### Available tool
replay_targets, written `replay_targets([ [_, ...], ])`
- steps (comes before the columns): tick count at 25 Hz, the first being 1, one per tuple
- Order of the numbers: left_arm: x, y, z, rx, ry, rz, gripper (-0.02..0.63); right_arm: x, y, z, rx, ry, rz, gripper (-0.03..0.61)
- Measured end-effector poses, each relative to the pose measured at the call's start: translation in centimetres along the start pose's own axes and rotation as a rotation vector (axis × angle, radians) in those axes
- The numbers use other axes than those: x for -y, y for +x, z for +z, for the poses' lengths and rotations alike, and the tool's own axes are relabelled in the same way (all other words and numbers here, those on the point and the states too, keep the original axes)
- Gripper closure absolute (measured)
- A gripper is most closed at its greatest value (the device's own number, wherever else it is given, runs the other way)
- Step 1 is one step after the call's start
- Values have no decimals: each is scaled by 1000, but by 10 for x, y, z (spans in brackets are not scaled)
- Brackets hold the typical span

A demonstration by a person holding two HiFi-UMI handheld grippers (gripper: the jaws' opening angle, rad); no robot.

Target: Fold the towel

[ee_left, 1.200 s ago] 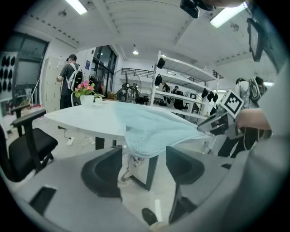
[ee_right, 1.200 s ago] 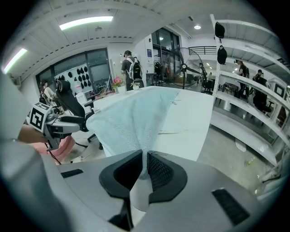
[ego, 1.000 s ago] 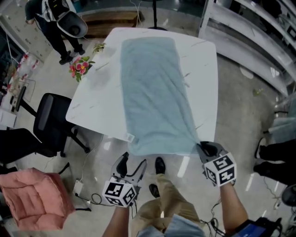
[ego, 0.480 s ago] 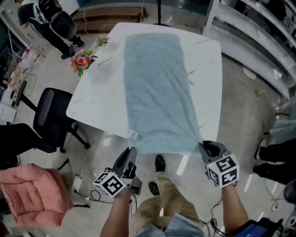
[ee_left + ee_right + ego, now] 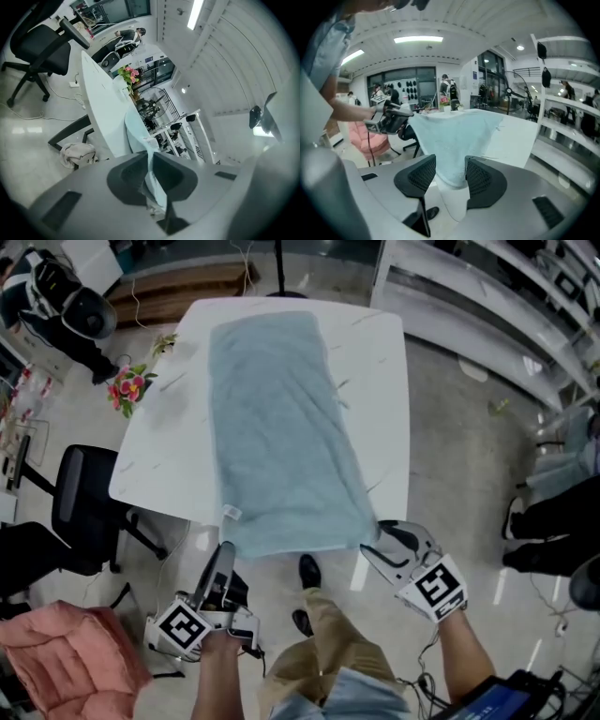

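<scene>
**A:** Which step of the fold is this?

**B:** The pick-up. On the left, the grey two-jaw left gripper (image 5: 225, 554) has just been closing. Its jaws are pinched tight on the near-left corner of the pale blue terry towel (image 5: 277, 427).

**A:** Where's the towel?

**B:** Spread lengthwise on the white square table (image 5: 384, 381), with its near edge hanging over the front.

**A:** And the right?

**B:** The grey two-jaw right gripper (image 5: 380, 542) has just been opening. Its jaws stand apart with the near-right corner loose between them, so I judge there is no grip.

**A:** Next?

**B:** Probably clamp that corner, then raise both corners evenly and carry them toward the far end.
</scene>
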State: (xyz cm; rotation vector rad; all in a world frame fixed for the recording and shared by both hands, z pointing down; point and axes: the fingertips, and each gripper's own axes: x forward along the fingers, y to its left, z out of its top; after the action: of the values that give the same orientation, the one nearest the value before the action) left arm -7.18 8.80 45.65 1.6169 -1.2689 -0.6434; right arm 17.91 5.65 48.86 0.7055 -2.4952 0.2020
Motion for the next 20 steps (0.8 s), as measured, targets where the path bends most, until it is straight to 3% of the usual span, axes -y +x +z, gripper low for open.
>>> replay_targets([
  [4,9,1,5,-1,-24,-10,574,-21,4,-11,-59,-248,34,358],
  [7,14,1,8,-4,-47,-21,574,-18,14,-28,-135,-360,19,348],
  [10,17,1,10,-8,-76,-30,574,-13,16,-34,-167,-372,18,357],
  [13,19,-2,12,-9,-113,-36,574,-17,16,-31,-153,-358,29,389],
  [20,19,-4,14,-4,-185,-26,575,-24,15,-18,-121,-400,35,396],
])
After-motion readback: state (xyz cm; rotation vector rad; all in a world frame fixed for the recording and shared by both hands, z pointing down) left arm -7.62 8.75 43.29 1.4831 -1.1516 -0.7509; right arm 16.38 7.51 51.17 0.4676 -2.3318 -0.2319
